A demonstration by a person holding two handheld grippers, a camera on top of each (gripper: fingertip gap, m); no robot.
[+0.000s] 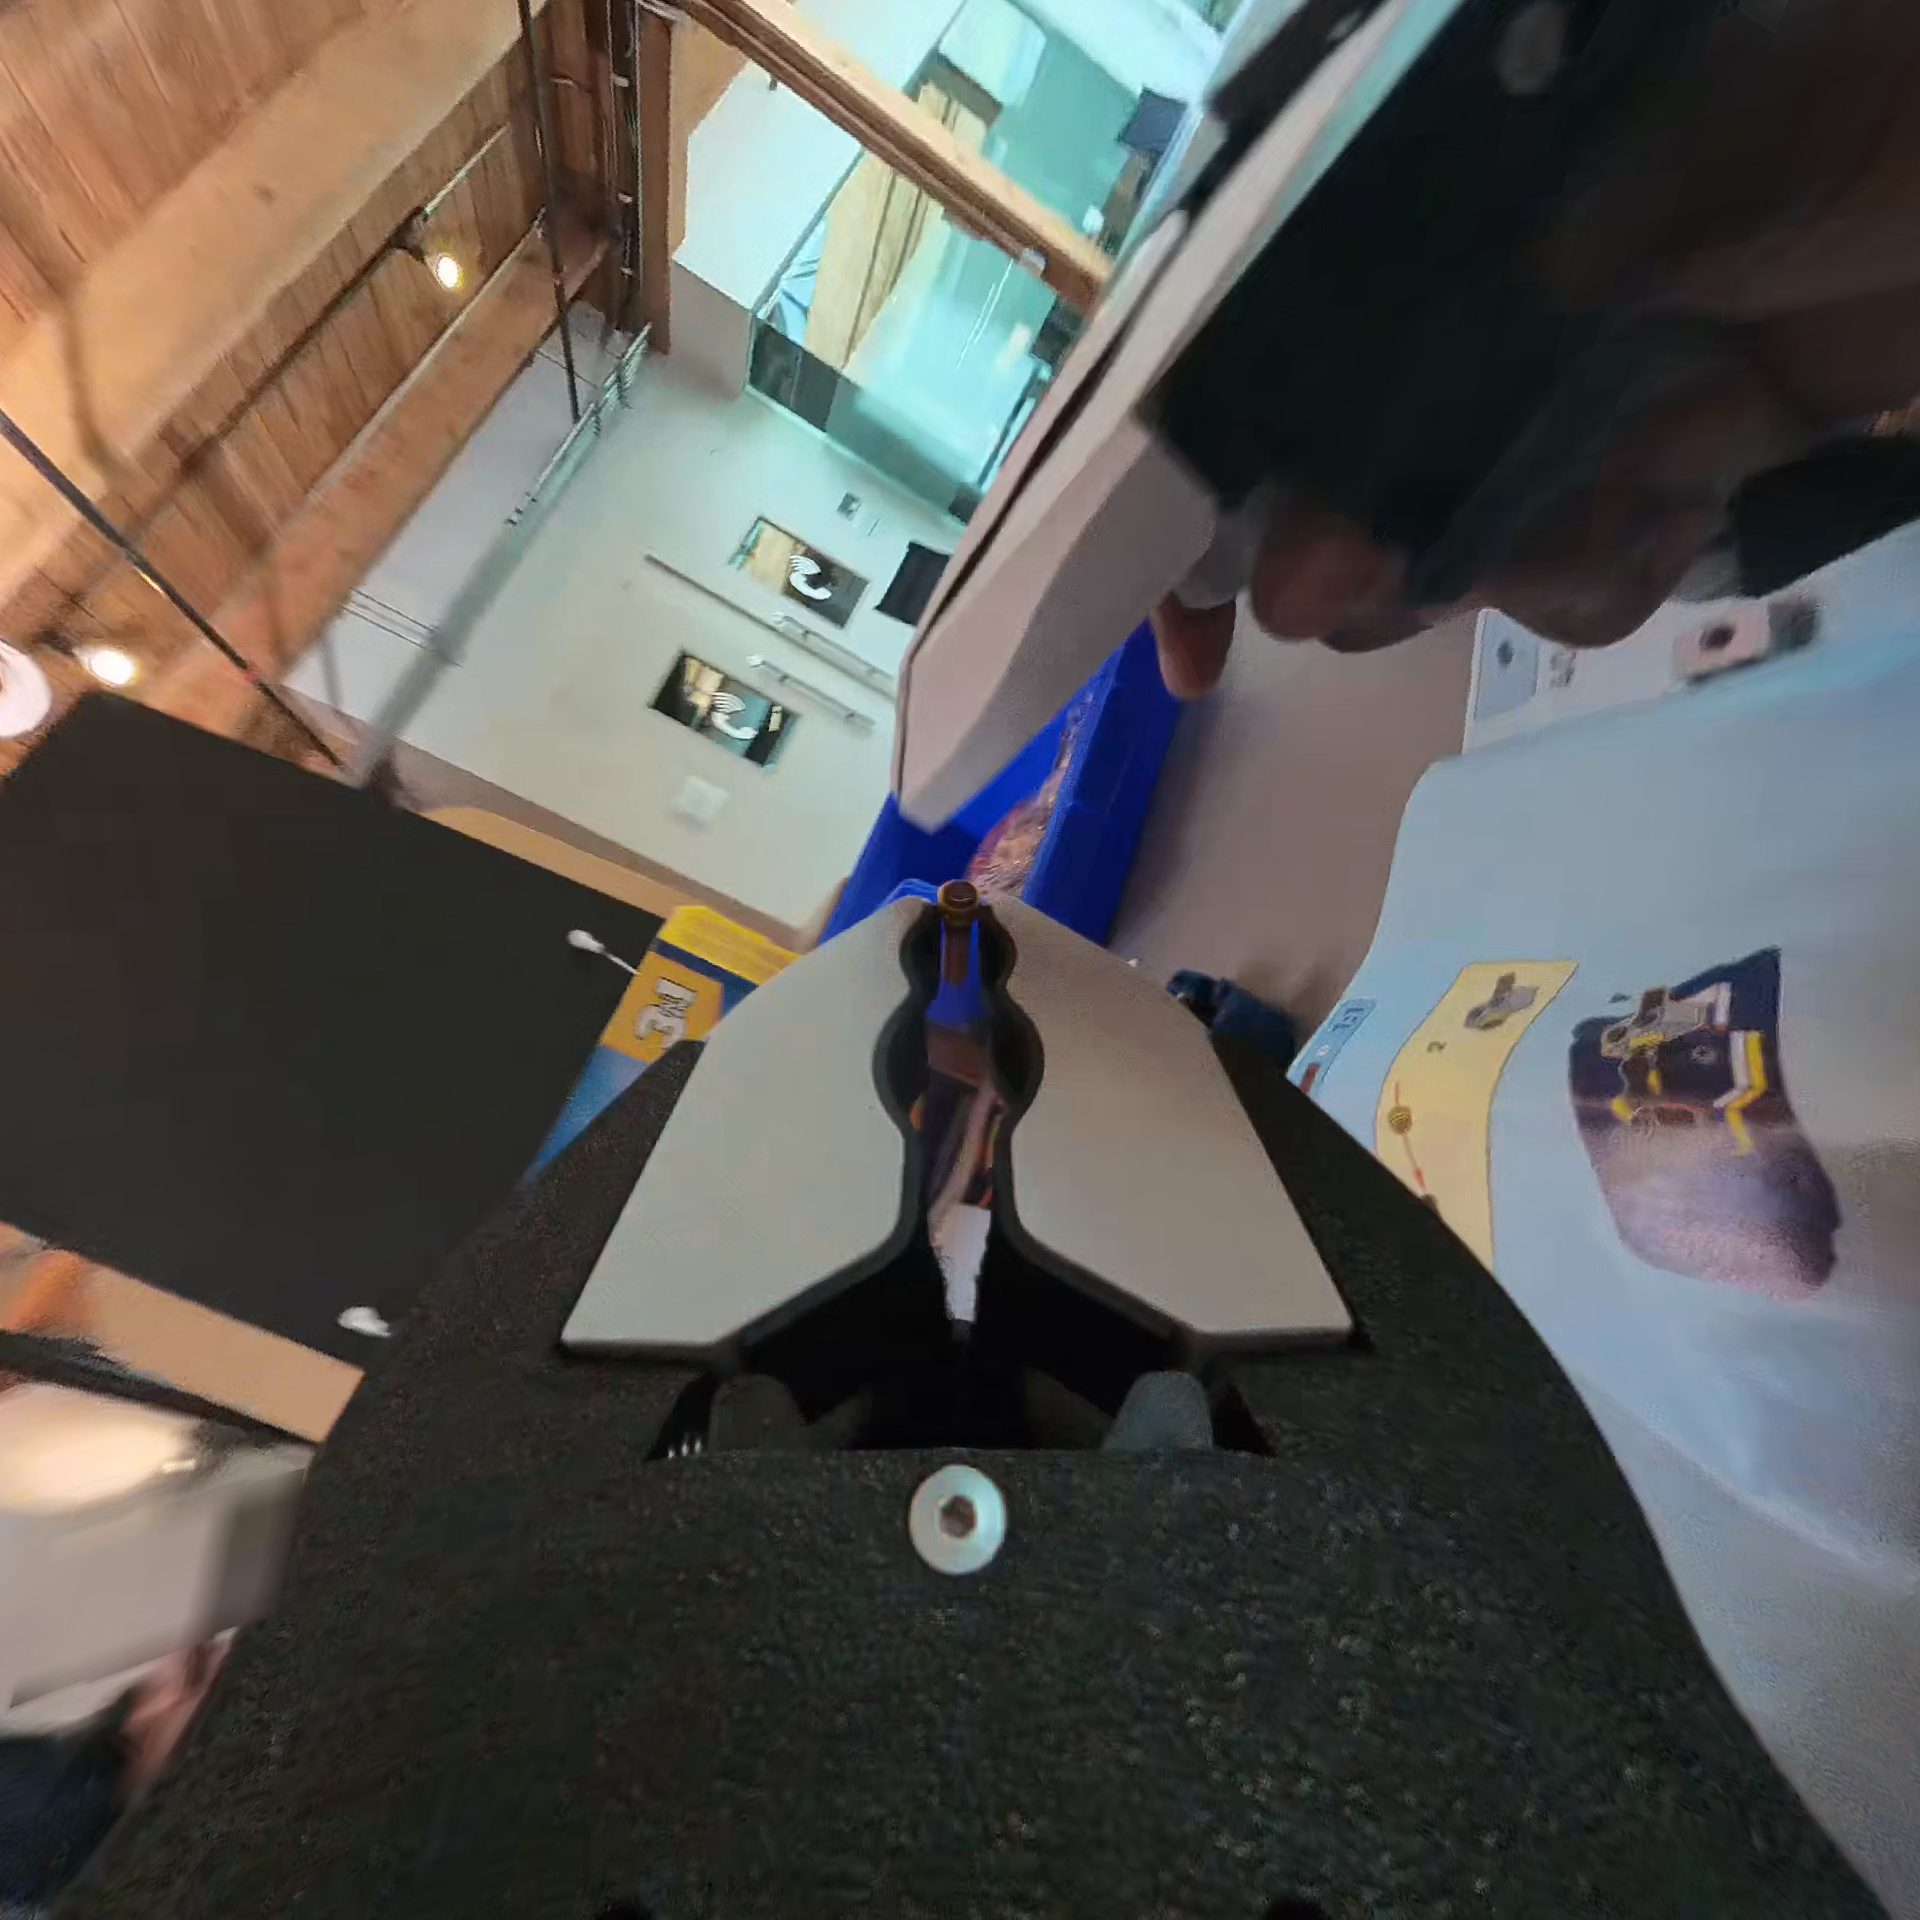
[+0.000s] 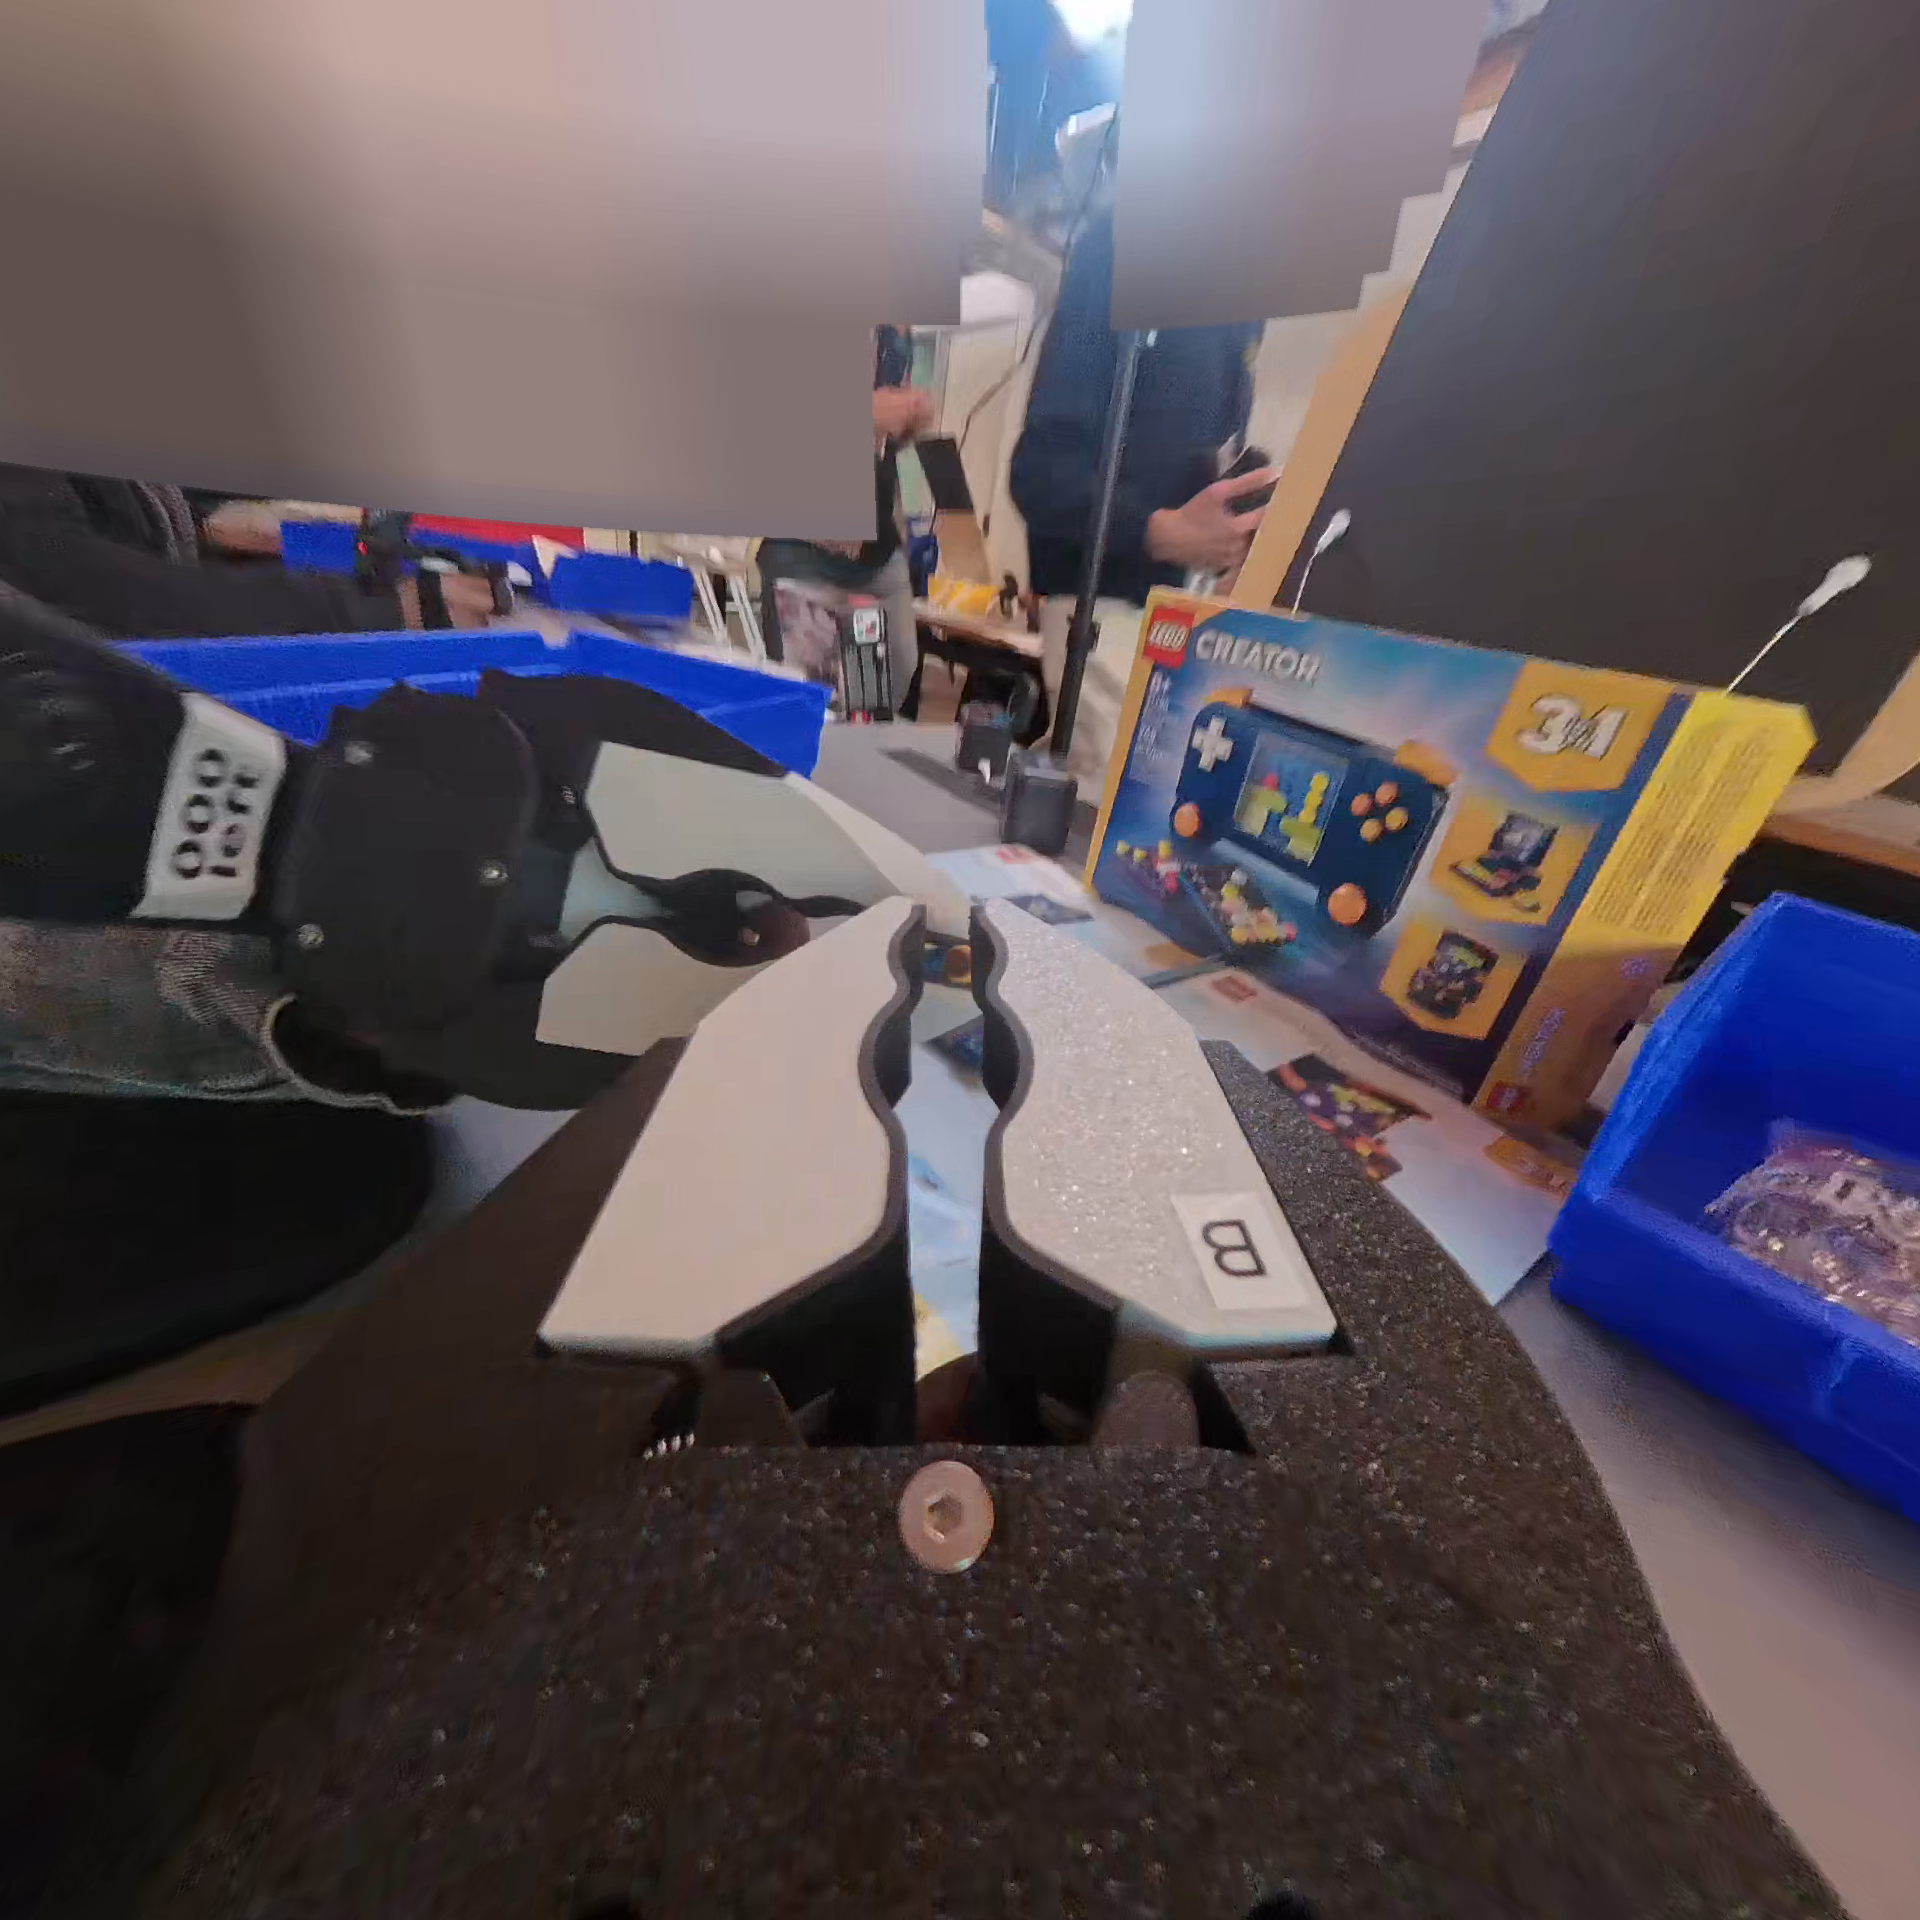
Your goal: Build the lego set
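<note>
My left gripper (image 1: 958, 920) is shut on a small brown piece (image 1: 958, 900). The piece's round stud pokes out past the fingertips. The gripper is tilted up towards the room and its tips sit in front of a blue bin (image 1: 1122, 790). My right gripper (image 2: 948, 930) is open, with a narrow gap between its pads. A small dark and orange bit (image 2: 948, 961) shows in that gap, right where my left gripper (image 2: 852, 902) reaches in from the left. A white finger (image 1: 1039, 623) of the right gripper hangs just above the left tips.
A toy brick box (image 2: 1434, 831) stands on the grey table, with an open instruction booklet (image 2: 1351, 1122) in front of it. A blue bin (image 2: 1714, 1143) holding a bag of pieces (image 2: 1818, 1216) is at the right. A black panel (image 2: 1662, 364) stands behind. People stand farther back.
</note>
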